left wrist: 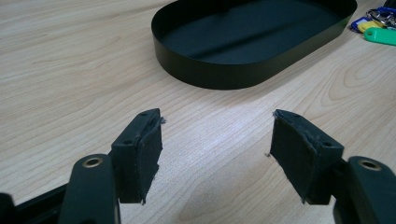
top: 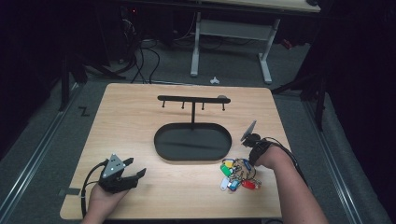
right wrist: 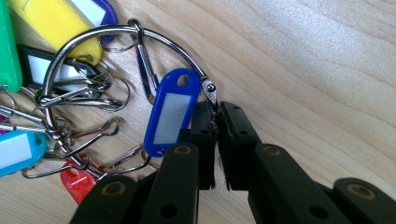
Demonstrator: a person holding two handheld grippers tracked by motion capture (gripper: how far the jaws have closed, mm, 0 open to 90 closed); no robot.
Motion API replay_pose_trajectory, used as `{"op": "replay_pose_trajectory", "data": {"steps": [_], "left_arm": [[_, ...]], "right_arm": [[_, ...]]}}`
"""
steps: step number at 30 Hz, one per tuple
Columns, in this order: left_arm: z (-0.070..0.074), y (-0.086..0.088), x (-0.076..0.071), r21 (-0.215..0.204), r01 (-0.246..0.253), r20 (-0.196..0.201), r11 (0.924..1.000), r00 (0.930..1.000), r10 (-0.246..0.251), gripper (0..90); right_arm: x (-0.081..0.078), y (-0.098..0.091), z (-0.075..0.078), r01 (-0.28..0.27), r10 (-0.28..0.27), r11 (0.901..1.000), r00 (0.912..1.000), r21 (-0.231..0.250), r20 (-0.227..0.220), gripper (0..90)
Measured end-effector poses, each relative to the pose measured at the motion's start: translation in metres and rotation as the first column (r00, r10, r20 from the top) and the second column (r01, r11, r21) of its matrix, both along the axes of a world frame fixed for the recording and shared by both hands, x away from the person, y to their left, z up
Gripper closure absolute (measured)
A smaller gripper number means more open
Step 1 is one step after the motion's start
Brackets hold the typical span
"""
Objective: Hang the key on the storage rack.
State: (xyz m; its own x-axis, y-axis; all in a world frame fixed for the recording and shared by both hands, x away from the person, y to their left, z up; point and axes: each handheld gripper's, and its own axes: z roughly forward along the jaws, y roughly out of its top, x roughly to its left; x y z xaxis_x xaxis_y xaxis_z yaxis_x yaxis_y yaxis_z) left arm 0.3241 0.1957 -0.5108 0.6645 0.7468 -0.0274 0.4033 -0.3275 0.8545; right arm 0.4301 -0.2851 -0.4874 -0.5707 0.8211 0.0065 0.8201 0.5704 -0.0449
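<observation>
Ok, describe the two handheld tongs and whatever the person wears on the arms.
Both are matte black two-jaw tongs: the left tongs and right tongs each carry a grey three-cornered plate on top and trail a black cable. The jaws end in flat black pads on arms with brass-ringed holes. The forearms are bare, without sleeves.

My feed from above: wooden table [top: 140,121], dark room around it. Black oval tray [top: 193,142] at centre, post rising from its far side to crossbar [top: 192,99] with small hooks. My left claw [top: 138,174] near front-left corner, jaws apart, grey three-cornered plate on top, pointing toward tray. My right claw [top: 246,164] at front right, tipped down onto bunch of coloured key tags [top: 238,174] just right of tray; jaw state unclear from here. White-legged desk [top: 232,28] behind, cables [top: 142,60] on floor.
</observation>
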Motion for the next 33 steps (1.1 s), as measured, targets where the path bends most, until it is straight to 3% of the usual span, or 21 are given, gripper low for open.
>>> {"op": "replay_pose_trajectory", "data": {"steps": [9,14,15,18,33], "left_arm": [[0.0,-0.001,0.0,0.004,0.011,0.001,0.9999,0.9999,-0.011,34.3],[0.0,-0.002,0.0,0.008,0.017,0.005,0.9998,0.9998,-0.017,34.3],[0.0,-0.002,-0.001,0.007,0.017,0.006,0.9998,0.9998,-0.017,34.3],[0.0,-0.001,-0.001,0.005,0.015,0.007,0.9999,0.9999,-0.015,34.3],[0.0,-0.001,-0.001,0.006,0.017,0.014,0.9998,0.9998,-0.017,34.3]], "right_arm": [[-0.001,0.001,0.0,-0.038,0.038,0.9993,0.9993,-0.004,0.004,85.8],[-0.002,0.0,0.0,-0.035,0.035,0.9994,0.9991,0.004,0.024,86.6],[-0.004,0.0,0.001,-0.012,0.011,0.9999,0.9996,0.012,0.027,86.7],[-0.004,-0.001,0.001,-0.024,0.024,0.9997,0.999,0.004,0.037,86.7],[-0.028,0.006,0.059,-0.074,0.069,0.9958,0.9937,0.055,0.088,87.0]]}}
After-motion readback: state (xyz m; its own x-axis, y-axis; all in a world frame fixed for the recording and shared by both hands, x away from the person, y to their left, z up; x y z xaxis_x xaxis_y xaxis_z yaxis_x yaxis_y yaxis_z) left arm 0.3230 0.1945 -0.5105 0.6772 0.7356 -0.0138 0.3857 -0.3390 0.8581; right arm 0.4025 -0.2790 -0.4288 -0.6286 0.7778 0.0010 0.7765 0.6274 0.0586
